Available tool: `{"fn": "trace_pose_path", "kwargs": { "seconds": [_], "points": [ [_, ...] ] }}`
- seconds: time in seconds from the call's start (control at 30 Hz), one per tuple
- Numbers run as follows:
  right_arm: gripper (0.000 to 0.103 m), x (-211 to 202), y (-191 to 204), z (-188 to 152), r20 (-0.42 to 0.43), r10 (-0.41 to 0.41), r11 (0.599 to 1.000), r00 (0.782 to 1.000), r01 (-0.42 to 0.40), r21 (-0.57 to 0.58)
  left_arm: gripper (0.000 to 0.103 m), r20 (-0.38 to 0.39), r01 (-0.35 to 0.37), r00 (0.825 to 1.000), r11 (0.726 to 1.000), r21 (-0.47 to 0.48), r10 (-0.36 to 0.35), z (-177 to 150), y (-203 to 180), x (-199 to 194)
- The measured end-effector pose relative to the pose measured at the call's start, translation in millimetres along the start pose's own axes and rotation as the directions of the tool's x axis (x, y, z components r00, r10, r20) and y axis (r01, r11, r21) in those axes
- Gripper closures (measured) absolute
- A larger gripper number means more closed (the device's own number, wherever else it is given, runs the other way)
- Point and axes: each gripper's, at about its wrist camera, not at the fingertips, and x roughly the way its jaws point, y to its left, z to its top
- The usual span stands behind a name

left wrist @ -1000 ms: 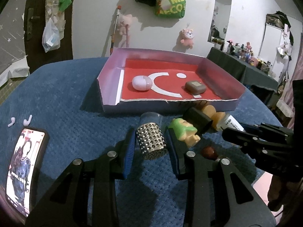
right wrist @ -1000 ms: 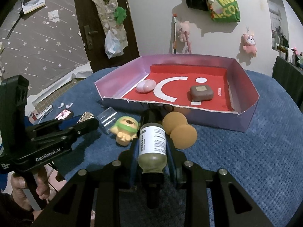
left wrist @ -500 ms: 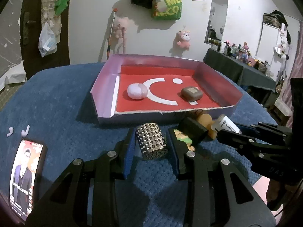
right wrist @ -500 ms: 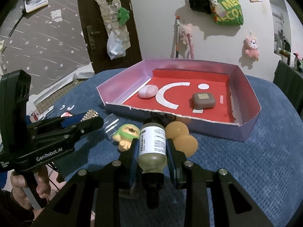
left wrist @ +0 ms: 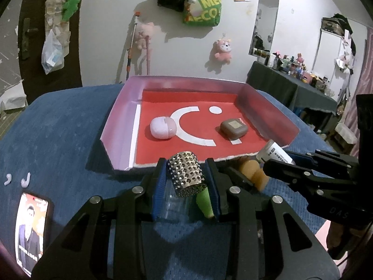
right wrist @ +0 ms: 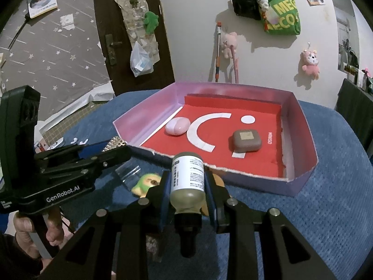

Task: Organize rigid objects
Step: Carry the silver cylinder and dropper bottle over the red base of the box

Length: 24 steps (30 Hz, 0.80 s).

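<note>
My left gripper (left wrist: 186,177) is shut on a perforated metal cylinder (left wrist: 186,173) with a clear base, held above the blue table near the front wall of the pink tray (left wrist: 121,126). My right gripper (right wrist: 187,184) is shut on a labelled glass bottle (right wrist: 187,178), held just in front of the tray (right wrist: 300,177). In the tray lie a lilac oval case (left wrist: 162,127) and a brown square case (left wrist: 233,128); both also show in the right wrist view, the lilac case (right wrist: 177,126) and the brown case (right wrist: 246,140).
A green-and-yellow toy figure (right wrist: 145,183) and a clear plastic piece (right wrist: 129,173) lie on the blue cloth under the grippers. Tan round objects (left wrist: 253,171) sit by the tray's front. A lit phone (left wrist: 30,226) and white earbuds (left wrist: 25,179) lie at the left.
Both grippers have risen with their objects and moved toward the tray. The cylinder and the bottle now hang over the tray's front edge instead of low over the cloth.
</note>
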Motion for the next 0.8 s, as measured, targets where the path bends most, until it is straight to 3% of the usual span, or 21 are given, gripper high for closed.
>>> {"fn": "trace_pose_path", "kwargs": {
  "seconds": [0.8],
  "points": [
    [0.073,40.5,-41.8,33.6,-0.078,-0.007,0.998,0.997,0.012,0.067,0.072,-0.086,0.017,0.996,1.000,-0.016,-0.018,35.6,14.2,55.4]
  ]
}}
